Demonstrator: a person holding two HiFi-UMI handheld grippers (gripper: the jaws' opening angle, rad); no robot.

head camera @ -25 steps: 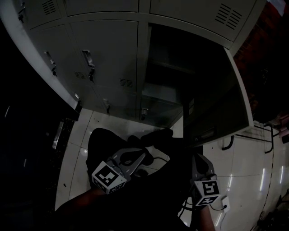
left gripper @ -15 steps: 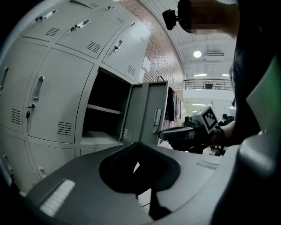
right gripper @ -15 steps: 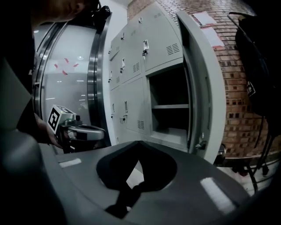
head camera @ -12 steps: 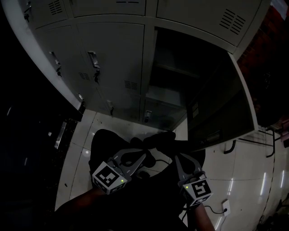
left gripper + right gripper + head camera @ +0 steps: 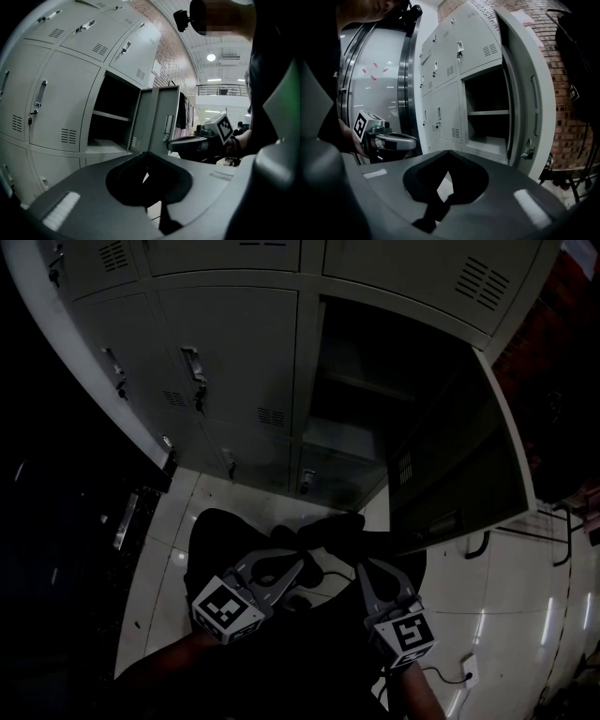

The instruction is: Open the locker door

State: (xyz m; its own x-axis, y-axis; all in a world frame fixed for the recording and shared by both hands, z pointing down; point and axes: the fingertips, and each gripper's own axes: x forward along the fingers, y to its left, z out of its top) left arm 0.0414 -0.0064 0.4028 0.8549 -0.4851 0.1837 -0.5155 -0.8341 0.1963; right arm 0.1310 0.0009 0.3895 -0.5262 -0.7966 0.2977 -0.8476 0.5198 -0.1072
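The locker door (image 5: 461,460) stands wide open, swung out to the right of its compartment (image 5: 361,404), its inner face dark and its latch hardware showing along the edge. Inside the compartment a shelf (image 5: 487,112) crosses near the top, with bare grey metal below it. The neighbouring lockers (image 5: 234,352) to the left are closed, each with a handle on its front. The person holds both tools low, close to the body and well apart from the lockers, above a pale tiled floor (image 5: 511,592). The left hand-held gripper (image 5: 300,564) points up towards the cabinets, clenched with its jaws together and nothing between them. The right hand-held gripper (image 5: 361,570) sits just beside it, likewise clenched and empty. Neither touches the door. A brick wall (image 5: 574,61) rises behind the open door.
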